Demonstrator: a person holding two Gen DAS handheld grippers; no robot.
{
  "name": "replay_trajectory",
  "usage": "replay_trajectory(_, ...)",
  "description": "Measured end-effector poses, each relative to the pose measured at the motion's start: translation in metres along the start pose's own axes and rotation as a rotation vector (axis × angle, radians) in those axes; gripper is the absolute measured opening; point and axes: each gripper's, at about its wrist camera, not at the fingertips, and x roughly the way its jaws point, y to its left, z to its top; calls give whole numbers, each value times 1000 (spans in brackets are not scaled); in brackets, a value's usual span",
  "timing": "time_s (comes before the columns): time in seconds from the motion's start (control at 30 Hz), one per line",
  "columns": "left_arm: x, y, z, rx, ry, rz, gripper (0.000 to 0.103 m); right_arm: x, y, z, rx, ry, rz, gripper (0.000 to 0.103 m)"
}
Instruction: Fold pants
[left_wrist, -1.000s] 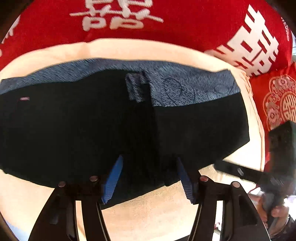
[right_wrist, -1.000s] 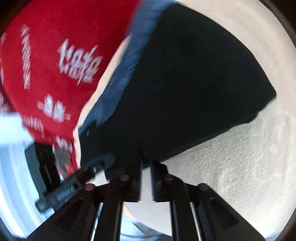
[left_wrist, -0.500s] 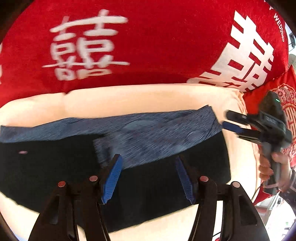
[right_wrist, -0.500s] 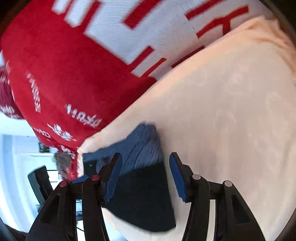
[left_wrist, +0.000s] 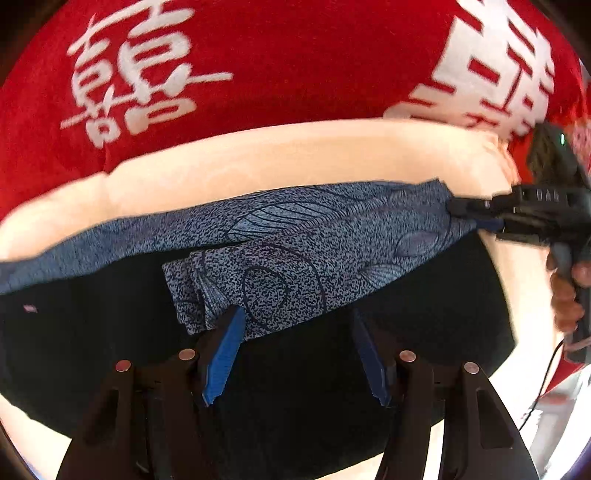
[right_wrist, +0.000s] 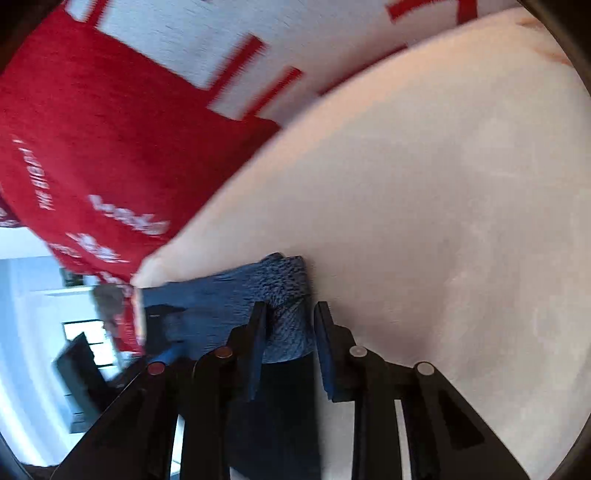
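Dark pants (left_wrist: 332, 369) lie across a cream cushion (left_wrist: 295, 155), with a blue patterned waistband lining (left_wrist: 314, 243) turned out along the far edge. My left gripper (left_wrist: 295, 347) is open and hovers over the pants' middle, empty. My right gripper (right_wrist: 288, 332) has its jaws around the right corner of the waistband (right_wrist: 288, 295), narrowly open with cloth between them. It also shows in the left wrist view (left_wrist: 465, 210), at the waistband's right end.
A red blanket with white characters (left_wrist: 258, 74) lies behind the cushion. It also fills the upper left of the right wrist view (right_wrist: 110, 129). A room with dark furniture (right_wrist: 81, 369) shows at the far left there.
My right gripper opened, moved to the waistband's right corner, and has narrowed around it. My left gripper stayed open; the view shifted toward the waistband.
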Motion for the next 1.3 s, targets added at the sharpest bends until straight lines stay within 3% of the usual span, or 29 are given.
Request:
replay_trajectory(0.03, -3, -2, -1, 14, 3, 17, 61, -1, 10, -2, -22, -18, -46, 31)
replay_trajectory(0.1, -10, -1, -1, 8, 1, 27, 61, -9, 23, -8, -84, -40, -156, 47)
replay_trajectory(0.13, -15, 1, -3, -11, -1, 29, 62, -14, 38, -14, -138, -51, -260, 60)
replay_trajectory(0.17, -21, 3, -5, -29, -4, 43, 62, -18, 47, -18, -175, -60, -311, 64)
replay_trajectory(0.23, -29, 10, -12, -62, -9, 82, 83, -28, 66, -32, -257, -83, -386, 64)
replay_trajectory(0.3, -36, 18, -22, -93, -22, 102, 85, -37, 86, -51, -331, -109, -440, 65)
replay_trajectory(0.37, -31, 22, -31, -110, 15, 126, 85, -37, 100, -69, -372, -107, -467, 75)
replay_trajectory(0.5, -23, 29, -45, -170, 57, 158, 85, -6, 92, -91, -418, 6, -605, 80)
replay_trajectory(0.63, -33, 25, -47, -199, 61, 194, 85, -8, 88, -92, -351, -1, -587, 80)
replay_trajectory(0.8, -55, 20, -54, -219, 71, 219, 85, -29, 93, -100, -388, 1, -618, 80)
replay_trajectory(1.3, -169, -8, -104, -276, 90, 271, 85, -100, 127, -150, -403, 41, -590, 82)
